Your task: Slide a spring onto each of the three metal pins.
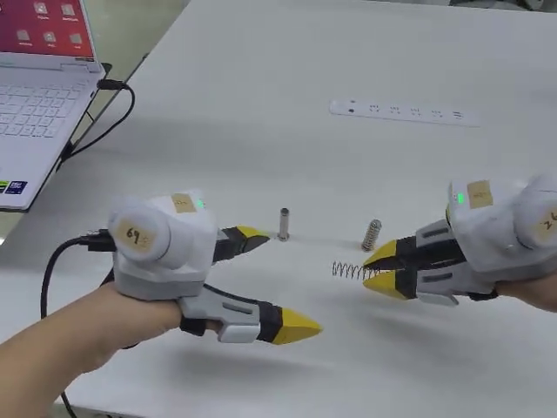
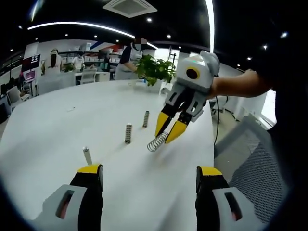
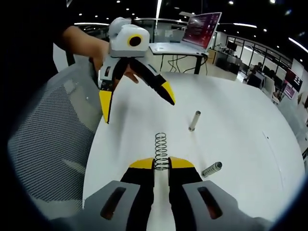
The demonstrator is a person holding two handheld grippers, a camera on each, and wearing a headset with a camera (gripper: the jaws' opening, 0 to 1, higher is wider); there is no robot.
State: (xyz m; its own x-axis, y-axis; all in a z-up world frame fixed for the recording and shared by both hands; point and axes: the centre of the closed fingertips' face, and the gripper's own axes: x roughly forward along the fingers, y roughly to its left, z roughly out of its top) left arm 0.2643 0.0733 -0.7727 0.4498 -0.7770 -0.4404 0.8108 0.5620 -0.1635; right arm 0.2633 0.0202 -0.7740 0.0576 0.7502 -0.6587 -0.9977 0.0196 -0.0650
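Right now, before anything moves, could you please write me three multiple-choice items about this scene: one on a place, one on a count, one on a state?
1. Where does the bare pin stand?
A. On the white table, near the left tongs
B. On the laptop
C. On the power strip

2. In the left gripper view, how many pins already carry a spring?
A. None
B. Two
C. Three

3. In what state are the right tongs?
A. Open and empty
B. Shut on a spring
C. Shut on a pin

Answers:
1 A: the bare pin stands upright on the table, close to one yellow tip of the left tongs.
2 B: the near sprung pin and the far sprung pin each wear a coil; the bare pin does not.
3 B: the tips pinch one end of the spring.
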